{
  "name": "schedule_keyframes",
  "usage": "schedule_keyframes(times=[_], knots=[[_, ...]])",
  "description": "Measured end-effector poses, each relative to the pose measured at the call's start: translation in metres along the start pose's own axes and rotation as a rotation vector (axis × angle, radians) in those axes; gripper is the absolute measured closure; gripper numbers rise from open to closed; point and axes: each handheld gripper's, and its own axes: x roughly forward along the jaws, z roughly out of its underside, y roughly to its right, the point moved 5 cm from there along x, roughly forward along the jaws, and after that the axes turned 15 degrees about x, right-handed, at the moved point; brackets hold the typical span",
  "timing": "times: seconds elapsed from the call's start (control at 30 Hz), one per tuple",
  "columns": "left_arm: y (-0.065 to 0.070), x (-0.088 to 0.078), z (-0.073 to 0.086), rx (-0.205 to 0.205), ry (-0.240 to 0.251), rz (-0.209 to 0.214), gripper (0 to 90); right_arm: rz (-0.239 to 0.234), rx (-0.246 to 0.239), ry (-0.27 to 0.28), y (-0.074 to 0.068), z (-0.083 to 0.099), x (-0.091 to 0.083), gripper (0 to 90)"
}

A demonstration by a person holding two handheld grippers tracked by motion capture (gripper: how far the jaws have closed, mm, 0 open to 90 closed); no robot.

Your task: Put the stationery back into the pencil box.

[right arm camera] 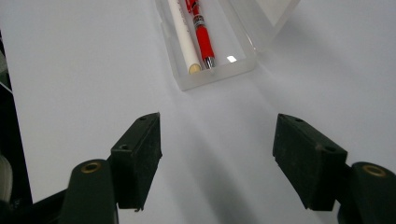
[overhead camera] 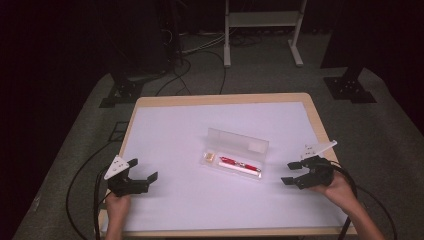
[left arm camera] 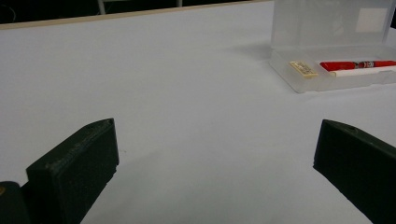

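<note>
Now, the white table [overhead camera: 165, 125] has just one thing sitting on it, a clear plastic pencil case [overhead camera: 235, 156] out in the middle, lid already swung up and standing behind the tray. So the opening part looks done, and by my read the contents are already in and what's left is closing that lid, though it could equally be an unloading job about to start.

Both tools are well back from it. The left gripper [overhead camera: 144, 169] hovers near the front left edge, jaws spread wide with nothing between them. The right gripper [overhead camera: 289, 172] is off to the case's right, just as wide apart and just as empty, its jaws pointing toward the case's near end.

Down to the case itself: frosted and see-through, long and shallow. Inside lie a red pen [right arm camera: 200, 28] and, touching alongside it, a white stick [right arm camera: 182, 37] with a pale tip, possibly a pencil. At the other end sits a small tan eraser [left arm camera: 303, 69], apart from the pen.
</note>
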Motion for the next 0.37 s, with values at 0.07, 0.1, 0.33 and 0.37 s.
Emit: schedule_keyframes(times=[0.07,0.1,0.33,0.37], knots=[[0.000,0.000,0.000,-0.001,0.002,-0.001,0.0,0.004,0.001,-0.002,0.000,0.003,0.000,31.5],[0.000,0.000,0.000,-0.001,0.001,-0.001,0.0,0.005,0.003,-0.002,0.000,0.005,0.000,31.3],[0.000,0.001,0.000,-0.002,-0.008,-0.001,0.0,0.005,0.000,0.013,-0.006,0.016,-0.003,30.0],[0.000,0.002,0.000,0.000,-0.015,0.000,0.0,0.004,0.002,0.019,-0.007,0.017,-0.004,29.8]])
